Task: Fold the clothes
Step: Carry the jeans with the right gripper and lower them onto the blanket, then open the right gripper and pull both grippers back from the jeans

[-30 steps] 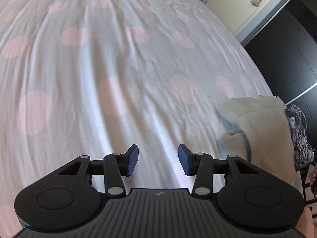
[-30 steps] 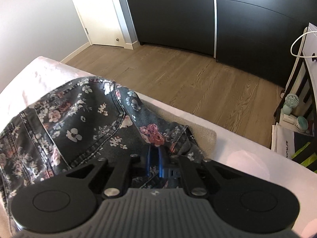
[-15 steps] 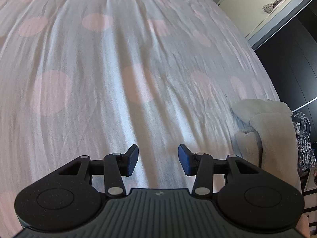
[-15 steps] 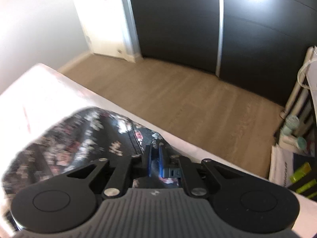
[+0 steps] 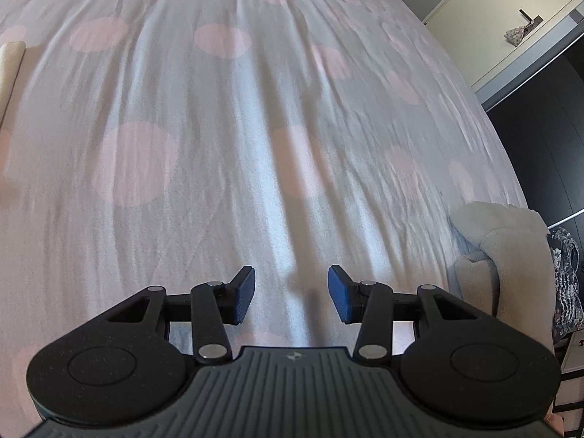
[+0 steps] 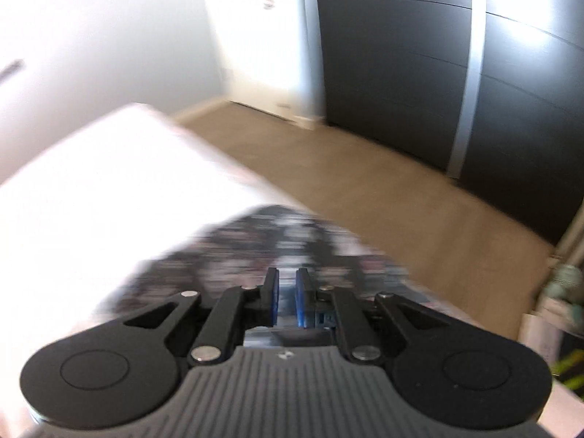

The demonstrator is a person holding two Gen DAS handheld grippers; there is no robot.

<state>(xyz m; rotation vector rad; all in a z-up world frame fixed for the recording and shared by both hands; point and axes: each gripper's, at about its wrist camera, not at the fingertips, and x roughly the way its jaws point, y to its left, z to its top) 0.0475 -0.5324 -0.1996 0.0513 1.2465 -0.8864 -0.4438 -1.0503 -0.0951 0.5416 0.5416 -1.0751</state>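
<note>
Two grippers show: the left gripper hangs above the pink-dotted bedsheet with its blue pads spread wide and nothing between them, a cream fleece garment lying off to its right at the bed's edge. The right gripper has its pads drawn nearly together, and the blurred dark floral garment lies directly ahead and beneath them. Whether cloth is pinched there I cannot tell; wooden floor and a dark wardrobe lie beyond.

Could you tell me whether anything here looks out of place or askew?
Nothing looks damaged. A cream garment lies bunched at the bed's right edge. The right-wrist view is blurred, so the floral garment is hard to judge.
</note>
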